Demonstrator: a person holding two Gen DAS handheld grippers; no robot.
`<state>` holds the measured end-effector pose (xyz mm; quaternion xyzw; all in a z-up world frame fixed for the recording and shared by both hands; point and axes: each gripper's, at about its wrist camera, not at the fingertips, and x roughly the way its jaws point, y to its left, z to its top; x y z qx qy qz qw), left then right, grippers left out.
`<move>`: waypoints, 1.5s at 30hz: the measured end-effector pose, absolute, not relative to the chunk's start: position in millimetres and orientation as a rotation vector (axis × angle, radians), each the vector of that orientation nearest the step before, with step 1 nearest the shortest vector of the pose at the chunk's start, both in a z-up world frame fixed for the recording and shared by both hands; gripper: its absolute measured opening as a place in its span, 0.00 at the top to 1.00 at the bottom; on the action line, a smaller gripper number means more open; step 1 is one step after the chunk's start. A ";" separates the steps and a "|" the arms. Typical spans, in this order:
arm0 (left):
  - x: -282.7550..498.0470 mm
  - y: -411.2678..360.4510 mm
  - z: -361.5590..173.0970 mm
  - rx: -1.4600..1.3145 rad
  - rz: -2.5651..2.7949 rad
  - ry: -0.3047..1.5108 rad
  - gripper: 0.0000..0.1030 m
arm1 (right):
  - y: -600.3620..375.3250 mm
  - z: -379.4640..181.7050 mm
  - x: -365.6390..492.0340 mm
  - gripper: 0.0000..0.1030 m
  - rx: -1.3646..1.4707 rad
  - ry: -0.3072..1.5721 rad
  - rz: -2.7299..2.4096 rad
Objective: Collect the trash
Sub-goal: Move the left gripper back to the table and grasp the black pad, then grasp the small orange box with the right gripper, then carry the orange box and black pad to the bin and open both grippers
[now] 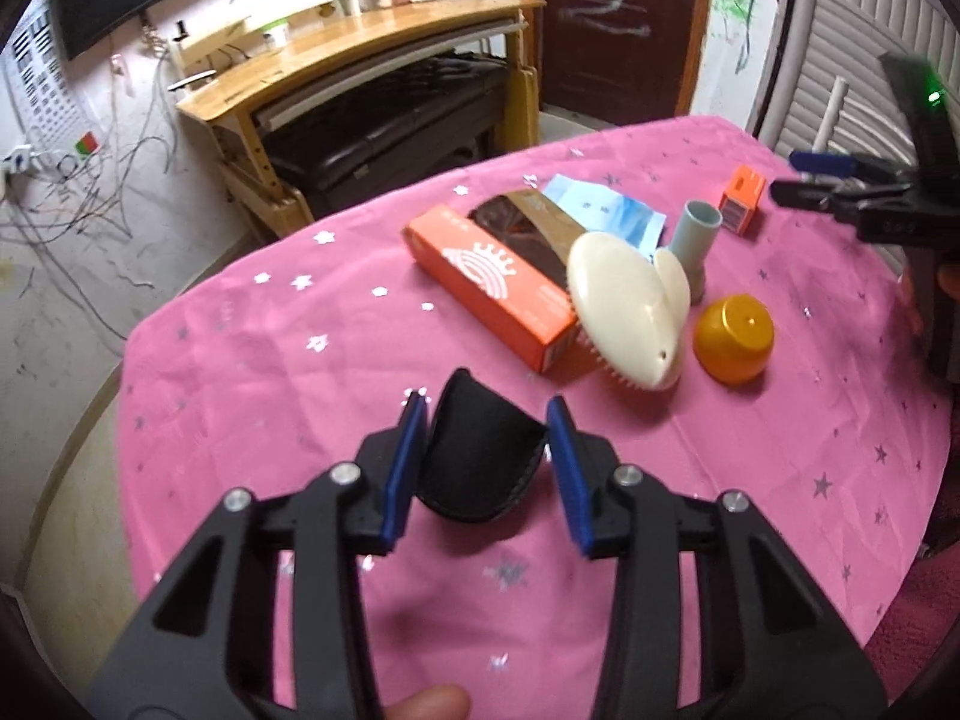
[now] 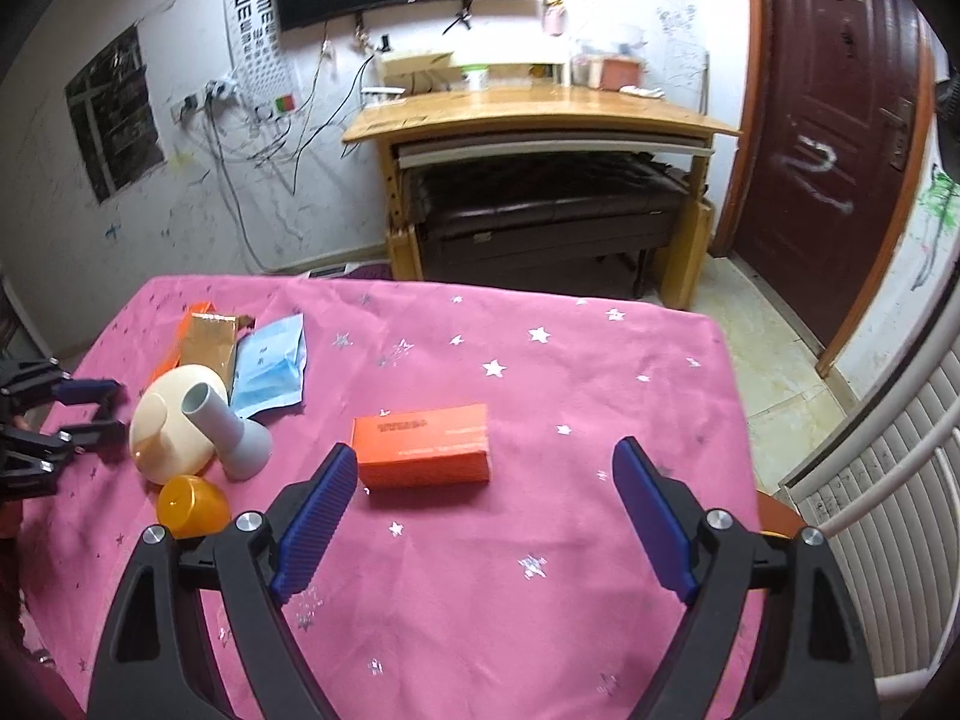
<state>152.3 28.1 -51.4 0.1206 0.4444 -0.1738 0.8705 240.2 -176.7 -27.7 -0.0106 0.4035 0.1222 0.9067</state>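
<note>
The curled black leather-like scrap point(image 1: 480, 462) sits on the pink star-print tablecloth point(image 1: 270, 360), right btwn our left gripper point(image 1: 487, 459) pads. One pad touches it, other prob a hair off; hard to tell w/ the fisheye. Looks light and floppy, so we'd pinch across the curl's mid. Right gripper point(image 2: 480, 516) is wide apart, empty, hovering near the small orange cardboard box point(image 2: 422, 445).

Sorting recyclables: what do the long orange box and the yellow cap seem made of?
Long orange box: likely printed cardboard, with flat faces, sharp folded edges and a slight sheen. Yellow cap: probably glossy moulded plastic, a smooth dome with soft highlights and a small moulding dot.
</note>
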 end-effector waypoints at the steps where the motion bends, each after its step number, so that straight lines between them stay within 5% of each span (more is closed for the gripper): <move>1: 149.9 31.8 -48.8 0.238 -0.358 0.922 0.62 | -173.4 -30.3 244.4 0.21 -0.028 0.846 0.261; 11: 134.1 46.9 -38.0 0.145 -0.339 0.898 0.62 | -135.3 -45.9 261.3 0.22 -0.135 0.909 0.311; 16: 129.4 42.2 -37.0 0.132 -0.338 0.893 0.62 | -132.3 -48.9 260.8 0.52 -0.135 0.905 0.303; 45: 103.9 -17.6 21.5 0.169 -0.343 0.742 0.62 | -236.8 26.7 151.2 0.52 0.052 0.618 0.162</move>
